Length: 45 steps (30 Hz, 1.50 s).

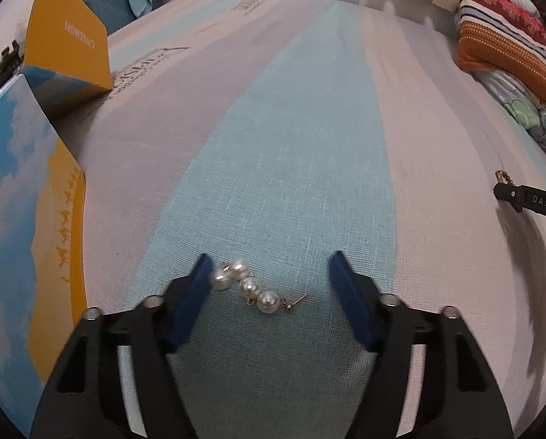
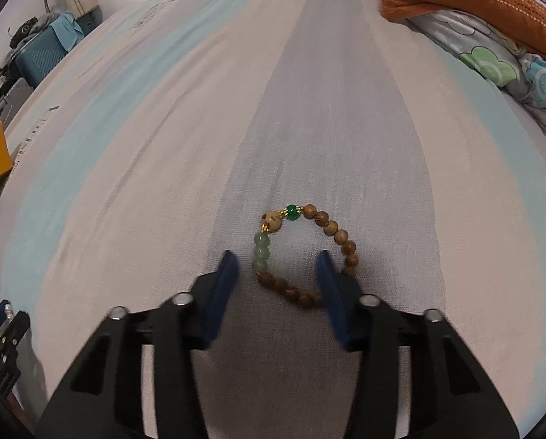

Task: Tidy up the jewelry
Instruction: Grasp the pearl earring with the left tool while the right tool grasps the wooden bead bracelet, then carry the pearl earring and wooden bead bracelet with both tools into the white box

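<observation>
In the left wrist view, pearl earrings (image 1: 249,287) with gold posts lie on the striped bedsheet (image 1: 294,153). My left gripper (image 1: 271,269) is open around them, its left pad touching one pearl. In the right wrist view, a bracelet of wooden and green beads (image 2: 302,252) lies on the sheet (image 2: 199,168). My right gripper (image 2: 278,261) is open low over it; the right finger rests inside the loop, over the beads. The right gripper also shows in the left wrist view (image 1: 528,203), at the right edge.
An open yellow and blue box (image 1: 35,168) with a raised lid (image 1: 68,33) stands at the left. Striped pillows (image 1: 507,36) and a floral blanket (image 2: 499,58) lie at the right. A teal suitcase (image 2: 38,55) stands beyond the bed.
</observation>
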Each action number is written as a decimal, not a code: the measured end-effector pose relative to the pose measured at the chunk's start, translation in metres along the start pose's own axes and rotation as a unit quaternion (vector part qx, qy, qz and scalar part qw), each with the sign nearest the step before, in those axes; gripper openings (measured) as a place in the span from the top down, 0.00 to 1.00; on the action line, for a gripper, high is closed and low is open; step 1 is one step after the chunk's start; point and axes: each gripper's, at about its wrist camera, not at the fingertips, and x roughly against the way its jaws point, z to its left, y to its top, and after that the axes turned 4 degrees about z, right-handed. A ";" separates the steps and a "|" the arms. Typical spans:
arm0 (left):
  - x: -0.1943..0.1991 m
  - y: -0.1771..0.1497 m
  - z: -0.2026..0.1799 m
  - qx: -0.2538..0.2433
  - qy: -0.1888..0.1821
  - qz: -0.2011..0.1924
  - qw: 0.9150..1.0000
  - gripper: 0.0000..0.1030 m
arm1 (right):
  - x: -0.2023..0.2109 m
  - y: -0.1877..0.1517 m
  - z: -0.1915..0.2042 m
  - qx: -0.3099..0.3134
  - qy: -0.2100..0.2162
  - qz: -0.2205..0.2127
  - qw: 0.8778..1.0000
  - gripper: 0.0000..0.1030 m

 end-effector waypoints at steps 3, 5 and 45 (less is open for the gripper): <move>0.000 0.001 -0.001 -0.005 0.002 0.002 1.000 0.61 | 0.001 -0.001 -0.001 0.000 0.007 0.004 1.000 0.84; 0.001 0.002 0.000 -0.005 0.006 0.003 1.000 0.79 | 0.002 -0.001 -0.001 0.000 0.006 0.005 1.000 0.90; 0.066 0.007 0.005 -0.010 -0.058 -0.019 0.998 0.90 | 0.083 0.006 0.014 -0.030 0.054 -0.067 0.996 0.93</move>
